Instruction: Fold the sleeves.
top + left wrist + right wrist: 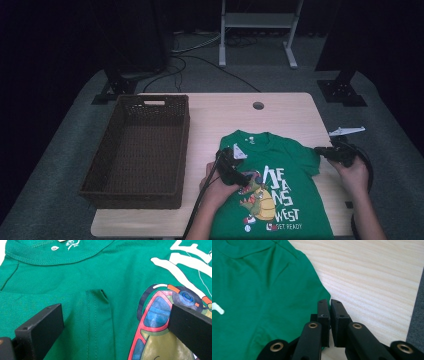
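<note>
A brown wicker basket (135,150) is seen at the left of the wooden table (280,112), with a round hole (258,106) near the table's far edge. A green T-shirt (280,165) with a printed cartoon figure (257,200) and white lettering is spread flat on the near right part of the table, just beside the basket. The left gripper (245,176) is held over the shirt's chest; its 2 jaws are seen set wide apart above the cloth, with nothing pinched between them. The right gripper (325,152) is placed at the shirt's right sleeve (312,297); its 2 jaws are drawn together at the sleeve's edge, though whether cloth is caught between them cannot be told.
</note>
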Available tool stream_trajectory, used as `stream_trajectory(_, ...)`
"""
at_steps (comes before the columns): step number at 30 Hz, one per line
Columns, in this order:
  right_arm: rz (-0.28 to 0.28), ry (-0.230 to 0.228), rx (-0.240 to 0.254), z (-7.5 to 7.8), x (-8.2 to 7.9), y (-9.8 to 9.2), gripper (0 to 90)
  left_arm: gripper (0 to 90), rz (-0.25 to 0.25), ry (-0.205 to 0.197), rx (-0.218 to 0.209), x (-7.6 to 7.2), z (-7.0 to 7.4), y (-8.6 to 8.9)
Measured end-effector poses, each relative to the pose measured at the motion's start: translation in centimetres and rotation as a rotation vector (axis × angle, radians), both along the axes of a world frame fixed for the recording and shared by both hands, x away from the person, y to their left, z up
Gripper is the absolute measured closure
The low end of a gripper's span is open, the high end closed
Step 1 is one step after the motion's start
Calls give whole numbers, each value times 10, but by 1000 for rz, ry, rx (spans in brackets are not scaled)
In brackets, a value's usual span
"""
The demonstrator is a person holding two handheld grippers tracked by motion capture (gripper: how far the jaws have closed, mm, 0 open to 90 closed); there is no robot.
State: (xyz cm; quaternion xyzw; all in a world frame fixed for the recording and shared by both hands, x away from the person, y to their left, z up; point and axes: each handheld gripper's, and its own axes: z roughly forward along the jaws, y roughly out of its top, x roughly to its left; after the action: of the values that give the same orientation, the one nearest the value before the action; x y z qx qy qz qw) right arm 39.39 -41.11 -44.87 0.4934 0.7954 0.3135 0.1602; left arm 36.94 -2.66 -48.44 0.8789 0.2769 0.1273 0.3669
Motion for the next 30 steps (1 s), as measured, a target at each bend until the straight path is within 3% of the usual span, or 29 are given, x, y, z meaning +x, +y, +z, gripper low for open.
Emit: stream_trajectory(30, 104, -20, -33, 15, -6, 38, 868, 0, 0, 0, 0, 0, 0, 0)
